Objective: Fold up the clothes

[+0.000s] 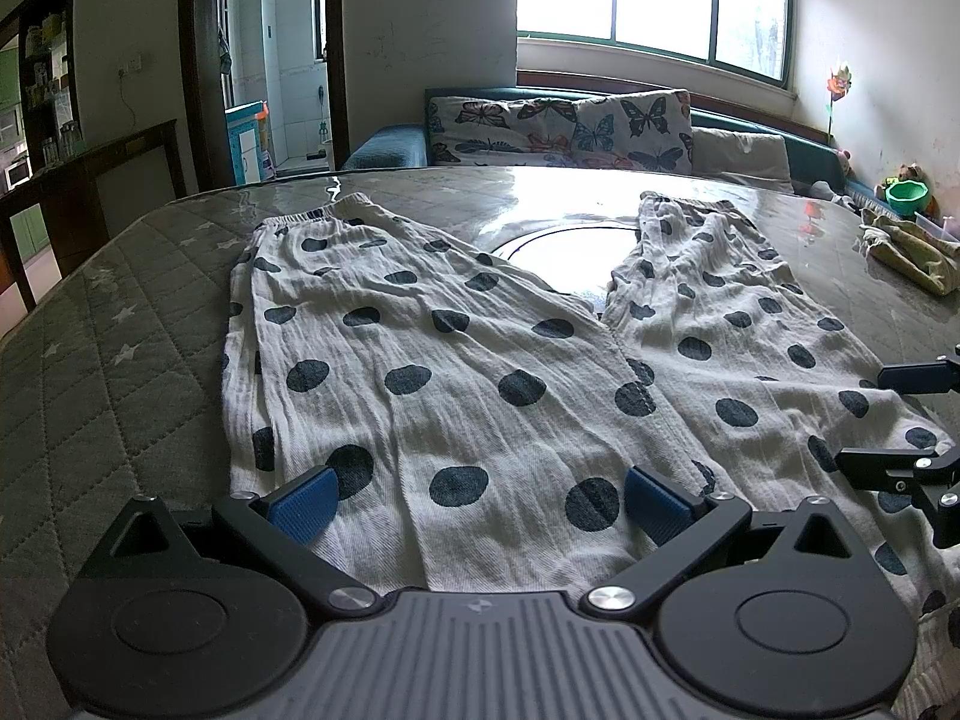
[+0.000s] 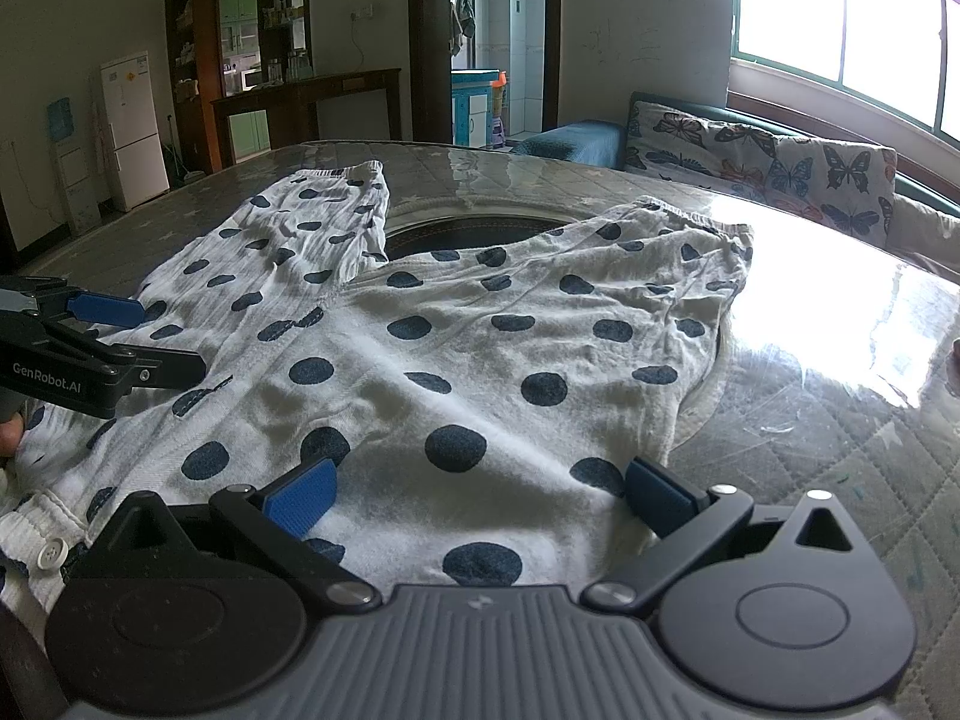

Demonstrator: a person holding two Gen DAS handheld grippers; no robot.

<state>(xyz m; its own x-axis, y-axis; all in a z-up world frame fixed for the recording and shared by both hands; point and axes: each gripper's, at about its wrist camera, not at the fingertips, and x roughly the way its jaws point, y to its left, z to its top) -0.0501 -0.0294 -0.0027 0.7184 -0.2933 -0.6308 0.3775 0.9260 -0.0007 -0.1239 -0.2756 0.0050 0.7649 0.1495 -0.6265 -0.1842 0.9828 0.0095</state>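
Lying flat on the quilted, star-stitched table cover (image 1: 108, 324), waistband nearest, legs splayed toward the far edge: one pair of white polka-dot trousers (image 1: 456, 360), crinkled light cotton, dark round spots, a white button (image 2: 51, 553) at the waist. Left gripper (image 1: 477, 501) and right gripper (image 2: 477, 495) are held just over the waist end, jaws spread wide, nothing gripped. Step judged: first fold not yet begun. Next move calls for one leg to be pinched and laid over the other. A glossy round inset (image 1: 570, 252) is noted between the legs.
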